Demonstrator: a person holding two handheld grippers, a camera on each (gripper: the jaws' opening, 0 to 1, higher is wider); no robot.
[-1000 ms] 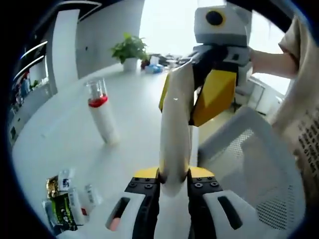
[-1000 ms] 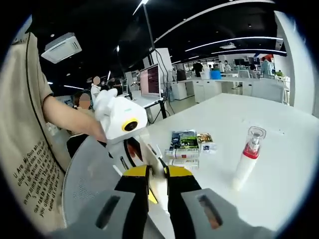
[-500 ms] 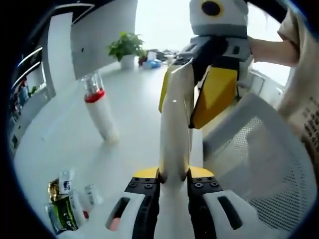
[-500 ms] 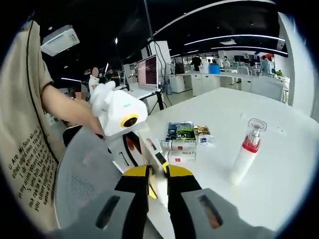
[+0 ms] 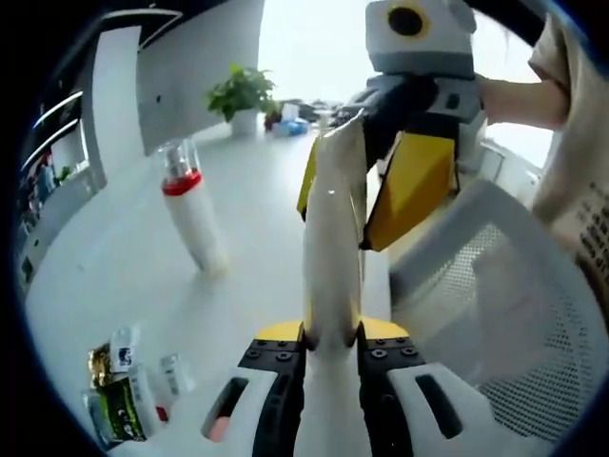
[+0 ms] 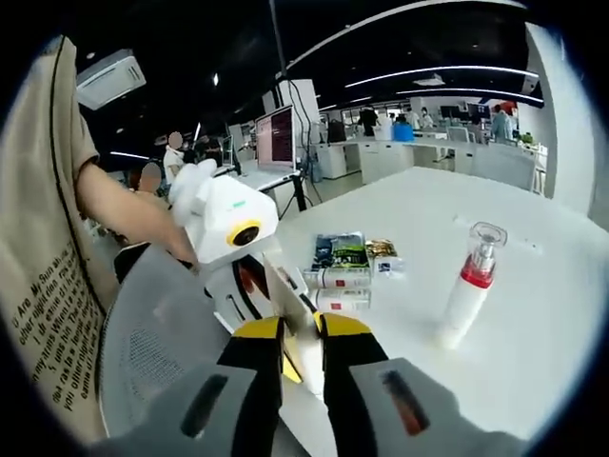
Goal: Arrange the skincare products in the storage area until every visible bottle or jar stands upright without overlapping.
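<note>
**Still in the air: one tube held by both grippers**

Clearly, the arranging is only partly done. The left gripper (image 5: pixel 331 335) has its jaws closed on the lower end of a long white tube (image 5: pixel 331 248), and the right gripper (image 5: pixel 404 181), seen across from it in the left gripper view, is clamped on the upper end of the same tube. In the right gripper view, the right gripper (image 6: pixel 302 331) also shows its jaws pressed onto the pale tube (image 6: pixel 303 352), with the left gripper (image 6: pixel 228 224) facing it. So the tube hangs between the two tools, above the white table (image 5: pixel 114 257), and does not stand anywhere yet.

One product is already in order: the white bottle with red collar (image 5: pixel 190 214) stands upright on the table, well apart from everything else. Near the table edge lie some small packets and boxes (image 5: pixel 128 386), flat and close together; whether they overlap, I cannot tell. I judge that the tube must be set down upright, and this small group perhaps sorted after.
</note>
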